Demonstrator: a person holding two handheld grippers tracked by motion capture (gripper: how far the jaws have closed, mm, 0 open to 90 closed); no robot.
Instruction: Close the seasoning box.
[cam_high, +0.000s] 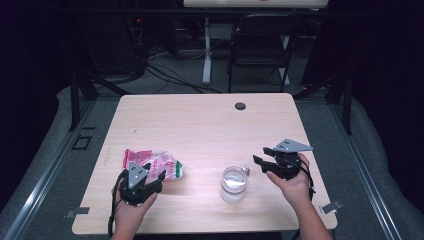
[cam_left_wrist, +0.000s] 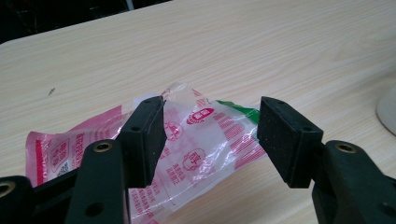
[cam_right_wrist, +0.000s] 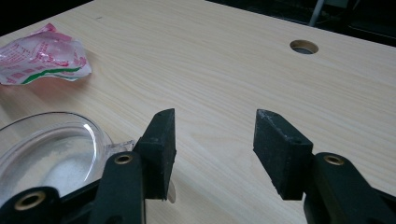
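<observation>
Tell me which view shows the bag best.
The left gripper view: the bag lies close between the open left tongs, its pink print and green edge clear. The high view shows it small, partly behind those tongs. The right gripper view shows it far off at the top left.

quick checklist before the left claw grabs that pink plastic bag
1. Left claw open enough for the bag: ok, its pads stand apart.
2. Pink plastic bag between the pads: ok, its crumpled upper part rises between them; whether the left pad touches it, cannot tell.
3. Bag lying on the table, away from the edge: ok.
4. Right claw free: ok, open with bare wood between the pads.
5. Glass cup upright and apart from the bag: ok, it stands right of it with a gap.
6. Bag sealed or torn open: cannot tell.
</observation>
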